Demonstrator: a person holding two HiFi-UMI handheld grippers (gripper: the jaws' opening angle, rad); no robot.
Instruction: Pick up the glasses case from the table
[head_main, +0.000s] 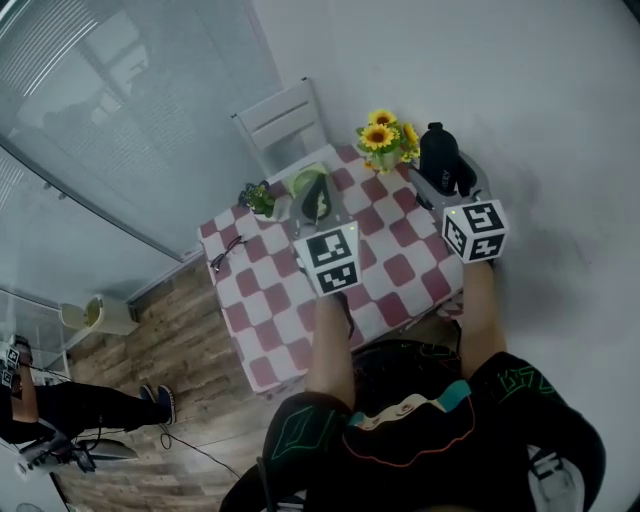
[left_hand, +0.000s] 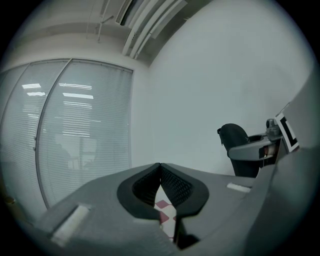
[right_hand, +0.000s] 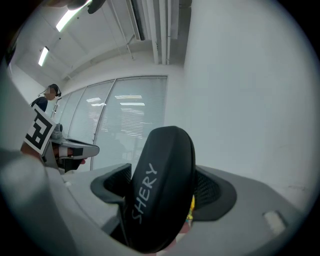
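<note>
Two tongs (head_main: 315, 205) (head_main: 447, 178), one glasses case (head_main: 436, 150), one chair (head_main: 283, 120), one table (head_main: 395, 270).

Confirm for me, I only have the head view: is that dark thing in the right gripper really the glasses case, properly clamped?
Observer: Yes. The right gripper view shows the glasses case standing between the jaws of the right gripper, which close against its two sides.
Operator: Is the left one carrying anything?
Observer: No. The left gripper is shut, tips touching, with nothing between; only checked tablecloth shows below.
Operator: Any marking on it?
Observer: Pale letters, SHERY, run along the case.
</note>
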